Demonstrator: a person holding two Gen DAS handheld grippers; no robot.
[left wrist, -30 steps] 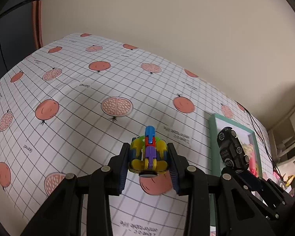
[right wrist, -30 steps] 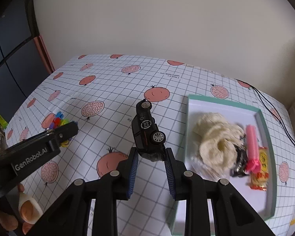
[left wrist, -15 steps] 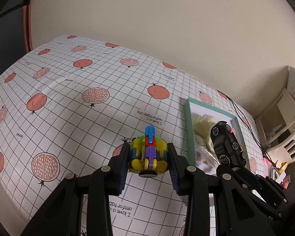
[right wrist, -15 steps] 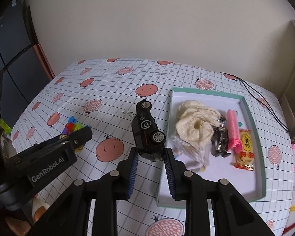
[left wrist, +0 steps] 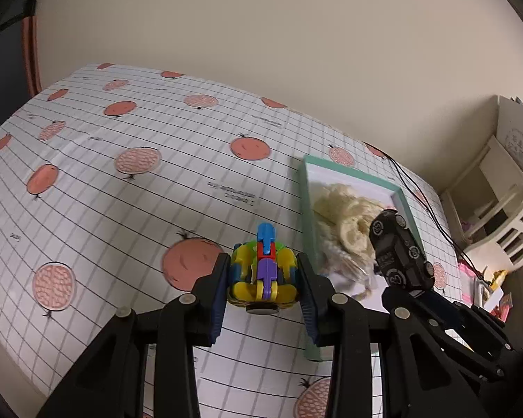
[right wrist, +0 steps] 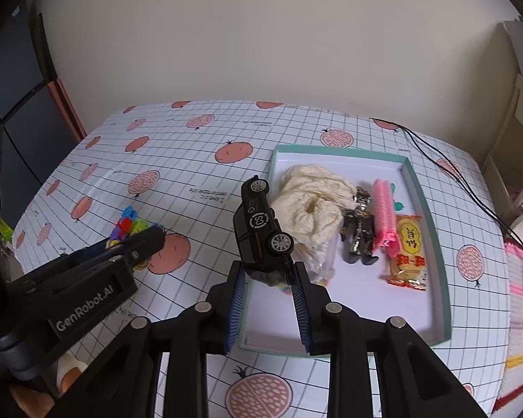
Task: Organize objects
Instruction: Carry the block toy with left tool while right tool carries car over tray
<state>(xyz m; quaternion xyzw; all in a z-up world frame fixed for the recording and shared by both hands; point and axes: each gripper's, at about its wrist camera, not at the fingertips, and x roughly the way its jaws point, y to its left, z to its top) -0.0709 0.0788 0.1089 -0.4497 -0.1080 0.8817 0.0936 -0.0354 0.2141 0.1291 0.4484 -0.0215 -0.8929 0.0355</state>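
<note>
My left gripper (left wrist: 263,287) is shut on a colourful plastic block toy (left wrist: 261,271), held above the tablecloth just left of the teal tray (left wrist: 307,209). The same toy (right wrist: 127,224) shows at the left gripper's tip in the right wrist view. My right gripper (right wrist: 266,277) is shut on a black toy car (right wrist: 259,226), nose up, over the left edge of the tray (right wrist: 432,230). From the left wrist view that car (left wrist: 397,254) hangs over the tray's contents.
Inside the tray lie a cream fluffy cloth (right wrist: 310,205), a dark metallic toy (right wrist: 357,237), a pink comb-like piece (right wrist: 383,216) and an orange snack packet (right wrist: 409,250). A black cable (right wrist: 446,170) runs past the tray's far right. White shelving (left wrist: 498,209) stands right.
Both grippers have carried their toys rightward; the tray now lies close under the right gripper and beside the left one. Grips unchanged.
</note>
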